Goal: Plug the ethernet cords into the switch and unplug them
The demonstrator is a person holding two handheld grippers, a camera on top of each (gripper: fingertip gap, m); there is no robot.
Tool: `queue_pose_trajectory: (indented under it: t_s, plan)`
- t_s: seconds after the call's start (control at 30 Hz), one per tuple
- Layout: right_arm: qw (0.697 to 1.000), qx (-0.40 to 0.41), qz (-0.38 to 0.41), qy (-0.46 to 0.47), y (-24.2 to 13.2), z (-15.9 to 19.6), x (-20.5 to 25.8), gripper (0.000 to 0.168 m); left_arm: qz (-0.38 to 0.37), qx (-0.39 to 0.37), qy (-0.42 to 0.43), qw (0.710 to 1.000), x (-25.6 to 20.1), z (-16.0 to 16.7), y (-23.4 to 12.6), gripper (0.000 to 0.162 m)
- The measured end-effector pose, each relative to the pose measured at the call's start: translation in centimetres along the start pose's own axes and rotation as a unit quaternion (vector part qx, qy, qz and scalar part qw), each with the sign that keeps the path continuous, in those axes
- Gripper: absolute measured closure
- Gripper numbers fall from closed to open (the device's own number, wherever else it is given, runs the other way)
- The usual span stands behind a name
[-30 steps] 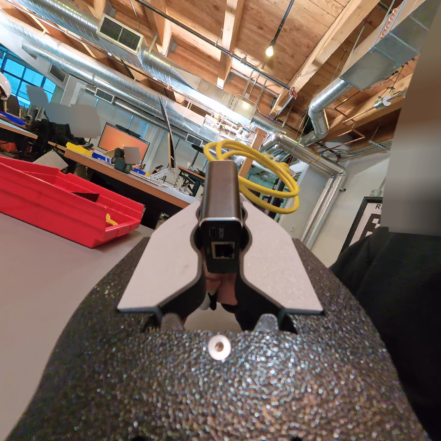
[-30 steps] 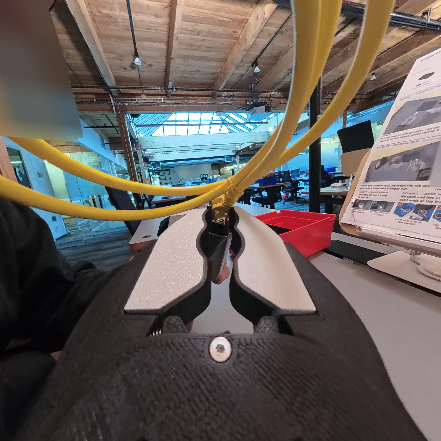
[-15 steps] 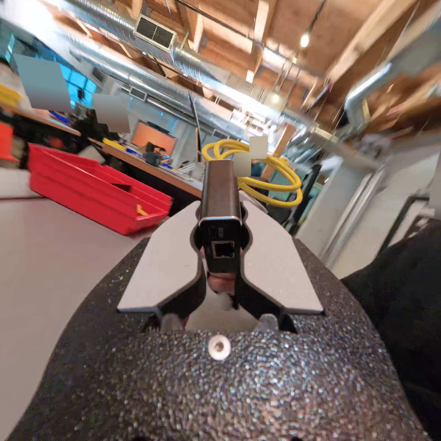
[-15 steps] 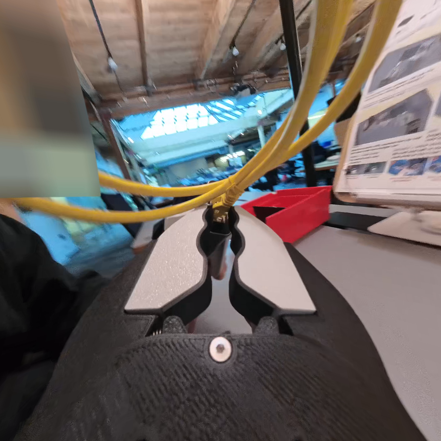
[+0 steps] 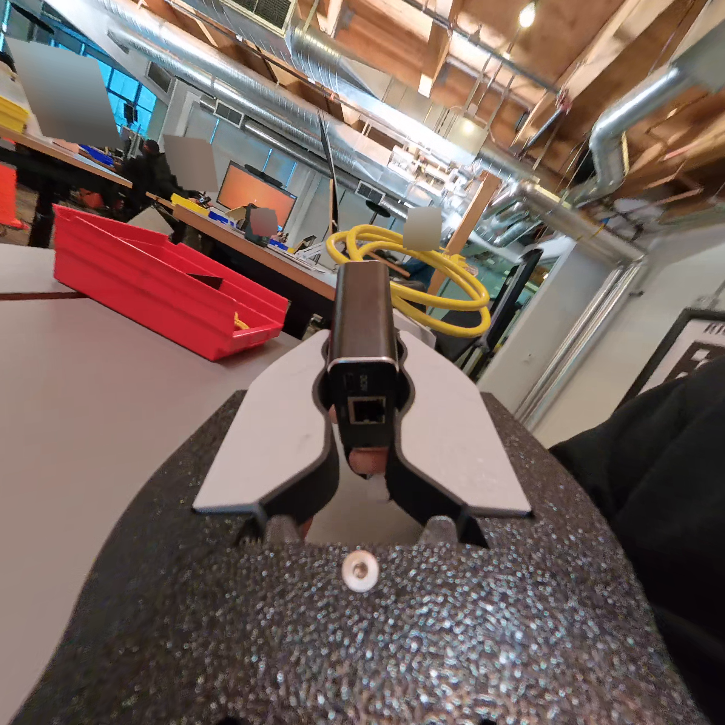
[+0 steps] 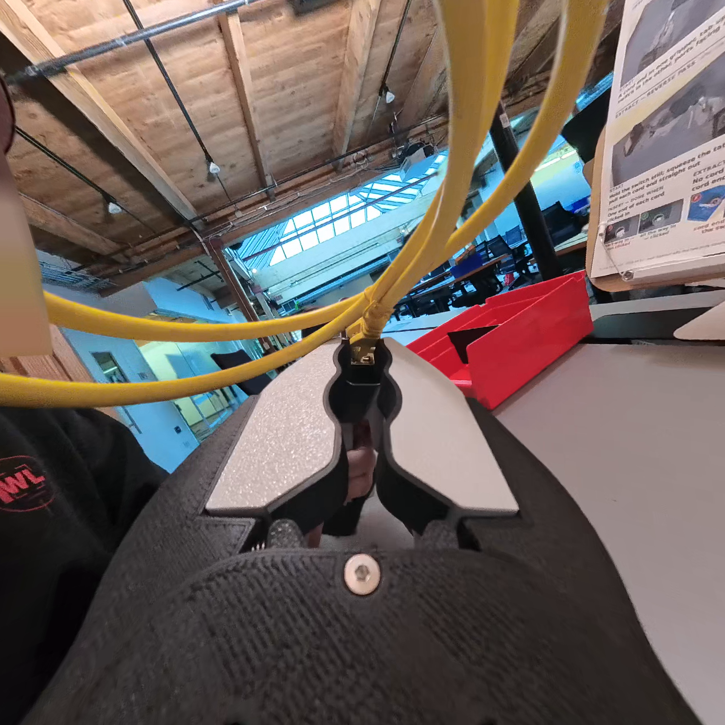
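Clamping switch point(image 5: 363, 345) in L gripper point(image 5: 363, 353), jaws narrow, port facing cam. Pinching cord point(image 6: 235, 325) plug w/ R gripper point(image 6: 363, 365); loops hanging above. Showing printed sheet point(image 6: 667, 157) beside red bin point(image 6: 529, 345).

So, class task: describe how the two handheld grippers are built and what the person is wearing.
Each gripper has two broad flat grey fingers edged in black, on a rough black printed body with a silver screw at the centre. The left gripper body looks speckled and glittery; the right gripper body is ribbed matt black. The person wears a black top bearing a red emblem.
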State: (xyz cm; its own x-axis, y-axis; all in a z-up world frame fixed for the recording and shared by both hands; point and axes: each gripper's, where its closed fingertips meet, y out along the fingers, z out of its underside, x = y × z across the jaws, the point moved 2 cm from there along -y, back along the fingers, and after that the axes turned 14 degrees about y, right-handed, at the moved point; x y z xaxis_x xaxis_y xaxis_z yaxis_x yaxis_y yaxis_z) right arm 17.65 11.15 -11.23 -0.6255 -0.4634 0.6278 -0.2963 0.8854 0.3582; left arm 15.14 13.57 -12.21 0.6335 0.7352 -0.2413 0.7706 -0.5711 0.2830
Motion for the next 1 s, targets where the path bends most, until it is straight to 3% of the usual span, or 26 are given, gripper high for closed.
queue_pose_trajectory:
  t_s: [0.1, 0.23, 0.43, 0.53, 0.6, 0.67, 0.77, 0.93, 1.0]
  plan:
    - [1.0, 0.0, 0.009, -0.007, -0.2, -0.2, 0.0, 0.154, 0.005, -0.019, -0.046, 0.999, 0.1, 0.3, 0.2, 0.136]
    - [0.999, -0.017, -0.019, 0.045, -0.1, -0.2, 0.0, 0.154, -0.026, 0.022, 0.055, 0.998, -0.1, -0.1, 0.1, 0.135]
    - [0.999, -0.016, -0.002, 0.045, -0.2, -0.2, -0.4, 0.155, -0.001, -0.02, -0.056, 0.998, 0.3, 0.5, 0.2, 0.136]
    - [0.997, -0.02, -0.013, 0.067, -0.3, -0.1, -0.7, 0.155, -0.038, 0.029, 0.058, 0.997, 0.3, 0.4, 0.2, 0.135]
    - [0.999, -0.013, -0.013, 0.049, 0.0, -0.1, -0.2, 0.155, -0.041, 0.031, 0.077, 0.996, 0.1, 0.0, 0.0, 0.135]
    - [0.997, -0.019, -0.022, 0.066, -0.1, -0.2, -0.2, 0.155, -0.033, 0.022, 0.043, 0.998, 0.2, 0.1, 0.1, 0.135]
    - [0.998, -0.016, -0.003, 0.057, -0.2, -0.1, -0.7, 0.155, -0.002, -0.023, -0.095, 0.995, 0.5, 0.7, 0.2, 0.136]
    - [0.998, -0.013, -0.003, 0.068, -0.3, 0.0, -0.9, 0.155, -0.051, 0.043, 0.059, 0.996, 0.5, 0.6, 0.1, 0.135]
    - [0.998, -0.012, -0.001, 0.06, -0.3, 0.0, -1.0, 0.155, -0.042, 0.03, 0.022, 0.998, 0.6, 0.7, 0.1, 0.135]
